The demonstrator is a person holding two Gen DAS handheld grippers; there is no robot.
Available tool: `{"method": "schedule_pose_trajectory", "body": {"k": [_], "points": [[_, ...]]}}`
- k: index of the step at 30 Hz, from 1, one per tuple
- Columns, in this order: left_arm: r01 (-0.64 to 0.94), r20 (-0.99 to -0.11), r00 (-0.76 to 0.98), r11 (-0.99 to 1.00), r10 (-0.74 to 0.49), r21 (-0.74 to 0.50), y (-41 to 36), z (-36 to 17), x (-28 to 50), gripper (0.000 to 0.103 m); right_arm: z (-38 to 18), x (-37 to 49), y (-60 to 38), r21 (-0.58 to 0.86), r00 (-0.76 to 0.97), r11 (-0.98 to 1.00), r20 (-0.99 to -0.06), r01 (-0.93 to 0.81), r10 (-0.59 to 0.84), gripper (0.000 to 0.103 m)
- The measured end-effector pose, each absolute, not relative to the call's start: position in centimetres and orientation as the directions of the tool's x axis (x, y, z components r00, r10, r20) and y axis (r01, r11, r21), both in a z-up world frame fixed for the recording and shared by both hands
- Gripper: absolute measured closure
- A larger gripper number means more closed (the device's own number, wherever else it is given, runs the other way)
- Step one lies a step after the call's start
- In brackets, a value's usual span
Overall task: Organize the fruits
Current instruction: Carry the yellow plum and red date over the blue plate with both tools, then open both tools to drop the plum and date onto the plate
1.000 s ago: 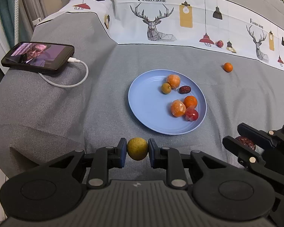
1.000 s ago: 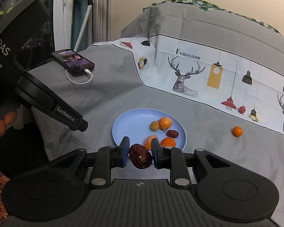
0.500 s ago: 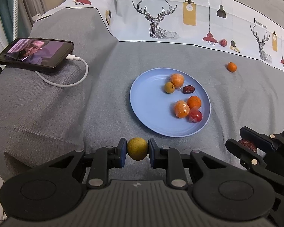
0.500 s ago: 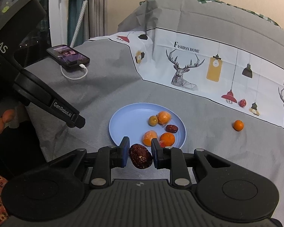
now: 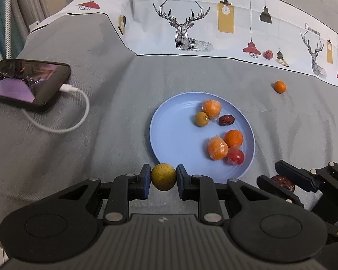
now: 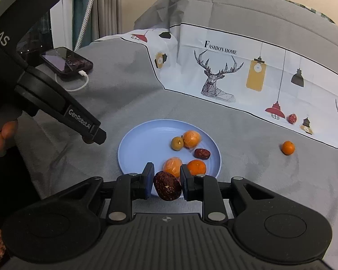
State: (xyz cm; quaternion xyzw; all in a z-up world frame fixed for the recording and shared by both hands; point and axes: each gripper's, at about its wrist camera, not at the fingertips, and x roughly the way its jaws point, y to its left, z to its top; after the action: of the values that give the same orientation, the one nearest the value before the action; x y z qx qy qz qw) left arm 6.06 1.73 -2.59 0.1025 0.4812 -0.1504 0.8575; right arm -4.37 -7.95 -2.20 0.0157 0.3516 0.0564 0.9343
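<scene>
The left gripper (image 5: 163,180) is clamped on a small round yellow-green fruit (image 5: 163,176), its blue pads pressing both sides, and it hangs just short of the near rim of the round light-blue plastic plate (image 5: 169,135), at the plate's 7 o'clock edge in the left wrist view; that looks like a carry meant to end with the fruit on the bare left half of the plate. The right gripper (image 6: 166,183) is closed on a wrinkled dark-red date (image 6: 167,188) and sits over the plate's 6 o'clock rim in its own view, probably for the same reason. Fruit already gathered fills the plate's right half: a wrapped orange segment (image 5: 211,108), a green-yellow fruit (image 5: 201,118), a second dark date (image 5: 226,120), a small mandarin (image 5: 234,138), another wrapped orange piece (image 5: 217,148) and a wrapped red fruit (image 5: 235,156). Two pieces lie loose on the grey bedspread (image 5: 101,146) at 1 o'clock from the plate: a small mandarin (image 5: 280,86) and, farther off, a wrapped red fruit (image 5: 268,54). Against a second ago, both grippers have come closer to the plate, which looms larger, with both grips unchanged, and the picture on the black smartphone (image 5: 27,81) at 10 o'clock has changed.
</scene>
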Motion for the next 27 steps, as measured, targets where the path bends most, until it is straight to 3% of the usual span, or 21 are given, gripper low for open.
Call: {"method": "schedule_pose_trajectory", "body": {"k": [25, 26, 27], "points": [[0.431, -0.885, 0.446, 0.898, -0.131, 0.085, -3.1, -8.3, 14.3, 0.076, -8.3, 5.1, -11.1, 0.076, 0.698, 0.994, -0.708, -0.078, 0.109, 0.077], [0.436, -0.886, 0.443, 0.896, -0.138, 0.079, -3.2, -8.3, 14.5, 0.076, -8.4, 5.3, -11.1, 0.077, 0.697, 0.993, -0.708, -0.088, 0.117, 0.077], [0.439, -0.886, 0.439, 0.896, -0.150, 0.065, -3.3, -8.3, 14.8, 0.069, -8.5, 5.6, -11.1, 0.081, 0.694, 0.991, -0.708, -0.105, 0.131, 0.076]]}}
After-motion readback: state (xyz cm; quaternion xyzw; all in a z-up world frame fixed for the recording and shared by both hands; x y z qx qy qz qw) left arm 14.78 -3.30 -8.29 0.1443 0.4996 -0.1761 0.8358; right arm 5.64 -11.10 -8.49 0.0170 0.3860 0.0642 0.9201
